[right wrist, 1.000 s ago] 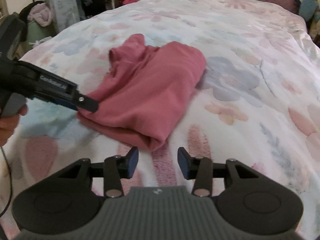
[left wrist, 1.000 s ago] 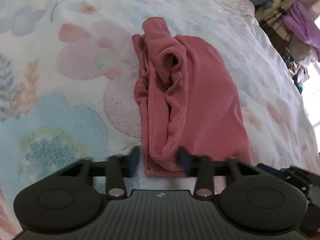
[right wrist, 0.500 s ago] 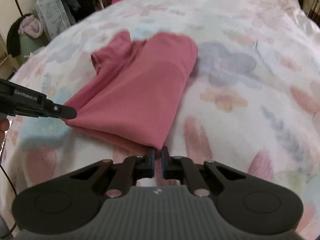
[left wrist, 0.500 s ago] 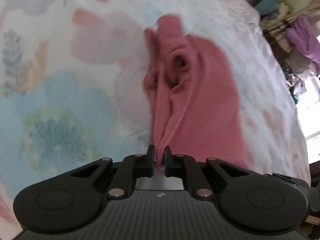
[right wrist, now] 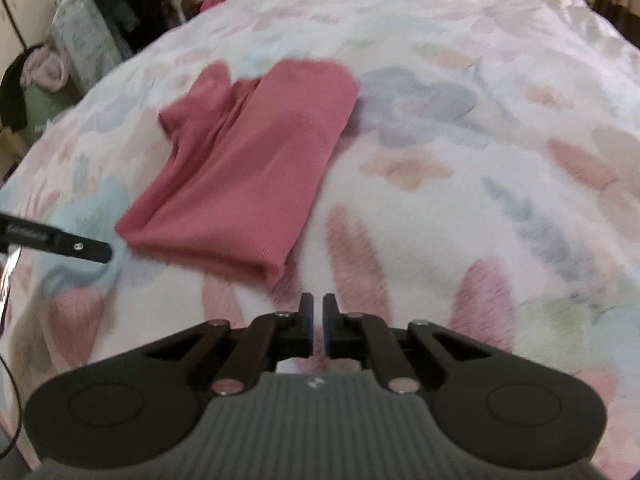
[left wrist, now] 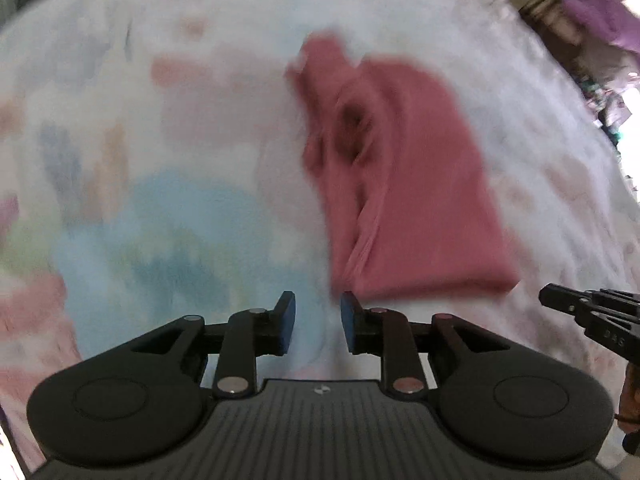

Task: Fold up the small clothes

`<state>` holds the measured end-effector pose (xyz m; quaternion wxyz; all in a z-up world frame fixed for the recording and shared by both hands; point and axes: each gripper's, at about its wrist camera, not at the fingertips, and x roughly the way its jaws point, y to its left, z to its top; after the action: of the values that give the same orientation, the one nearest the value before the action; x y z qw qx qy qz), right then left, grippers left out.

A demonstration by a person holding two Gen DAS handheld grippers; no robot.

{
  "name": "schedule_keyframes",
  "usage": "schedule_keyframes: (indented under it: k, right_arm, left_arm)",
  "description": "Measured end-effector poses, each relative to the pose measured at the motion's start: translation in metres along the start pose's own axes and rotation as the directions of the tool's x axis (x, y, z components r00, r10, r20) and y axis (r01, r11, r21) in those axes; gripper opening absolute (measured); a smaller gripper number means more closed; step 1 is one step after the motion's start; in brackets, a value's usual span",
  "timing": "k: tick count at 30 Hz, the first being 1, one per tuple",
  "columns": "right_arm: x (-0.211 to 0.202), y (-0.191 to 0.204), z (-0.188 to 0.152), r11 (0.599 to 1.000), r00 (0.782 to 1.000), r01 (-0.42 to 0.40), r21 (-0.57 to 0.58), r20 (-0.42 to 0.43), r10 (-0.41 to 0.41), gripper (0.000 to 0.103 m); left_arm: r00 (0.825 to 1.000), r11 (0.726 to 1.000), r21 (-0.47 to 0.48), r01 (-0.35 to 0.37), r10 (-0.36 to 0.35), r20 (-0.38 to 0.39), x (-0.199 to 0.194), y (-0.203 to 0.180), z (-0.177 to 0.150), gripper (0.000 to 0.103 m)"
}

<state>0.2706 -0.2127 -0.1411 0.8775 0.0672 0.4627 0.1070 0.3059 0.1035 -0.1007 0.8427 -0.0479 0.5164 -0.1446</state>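
Right wrist view — pink garment [right wrist: 248, 168], folded, on floral blanket [right wrist: 460, 160]

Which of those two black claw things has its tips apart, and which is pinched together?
The left gripper has its blue-padded tips apart, having just opened, nothing between them. The right gripper is pinched shut, empty, just short of the folded pink ribbed garment.

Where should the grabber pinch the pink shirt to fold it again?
Probably the near corners of the pink shirt: its bottom edge lies flat, nearest both grippers. Come from the near side, left gripper, open, and right gripper, shut, taking one corner each.
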Motion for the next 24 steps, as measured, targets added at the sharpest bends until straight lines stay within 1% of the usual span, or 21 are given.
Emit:
schedule_keyframes:
  k: [2,5,9,11,12,13,15,16,18,20,22,24]
  right_arm:
    - [-0.007,-0.004,0.007,1.000,1.000,0.002,0.022,0.029,-0.003,0.001]
    - [-0.008,-0.010,0.024,0.999,0.998,-0.004,0.053,0.058,0.001,0.001]
    - [-0.002,-0.010,0.048,0.998,0.996,-0.011,0.056,0.087,0.006,0.002]
    - [0.003,-0.010,0.059,0.998,0.995,-0.009,0.057,0.100,0.003,0.006]
    - [0.006,-0.011,0.062,0.998,0.995,-0.007,0.065,0.105,0.000,0.013]
    - [0.008,-0.013,0.067,0.997,0.994,-0.018,0.080,0.112,0.009,0.018]
    - [0.014,-0.013,0.072,0.996,0.992,-0.034,0.082,0.122,0.024,0.018]
    - [0.018,-0.013,0.074,0.997,0.993,-0.027,0.070,0.120,0.018,0.018]
    - [0.025,-0.014,0.075,0.999,0.994,-0.012,0.052,0.112,0.006,0.018]
    - [0.031,-0.018,0.074,0.998,0.994,-0.012,0.059,0.105,0.006,0.019]
    - [0.040,-0.023,0.074,0.997,0.995,-0.015,0.078,0.098,0.008,0.019]
    - [0.047,-0.025,0.074,0.995,0.996,-0.026,0.097,0.092,0.017,0.019]
  left_arm:
    - [0.998,1.000,0.011,0.019,-0.019,0.062,-0.009,-0.007,0.014,0.027]
    - [0.989,0.999,0.033,0.037,-0.041,0.144,-0.013,-0.019,0.044,0.027]
    - [0.980,0.995,0.062,0.076,-0.086,0.178,0.007,-0.036,0.086,0.027]
    - [0.981,0.995,0.049,0.085,-0.092,0.168,0.027,-0.039,0.103,0.027]
    - [0.983,0.996,0.037,0.083,-0.088,0.161,0.039,-0.039,0.110,0.027]
    - [0.985,0.996,0.026,0.083,-0.086,0.151,0.050,-0.036,0.112,0.027]
    - [0.989,0.998,0.003,0.070,-0.070,0.131,0.065,-0.025,0.114,0.026]
    - [0.990,0.998,-0.013,0.063,-0.061,0.128,0.069,-0.018,0.113,0.023]
    - [0.990,0.997,-0.054,0.056,-0.048,0.134,0.070,0.000,0.111,0.023]
    - [0.990,0.996,-0.085,0.037,-0.025,0.138,0.069,0.015,0.108,0.022]
    - [0.994,0.996,-0.093,0.013,-0.004,0.105,0.074,0.027,0.103,0.021]
    - [0.995,0.994,-0.103,0.028,-0.018,0.098,0.073,0.034,0.100,0.021]
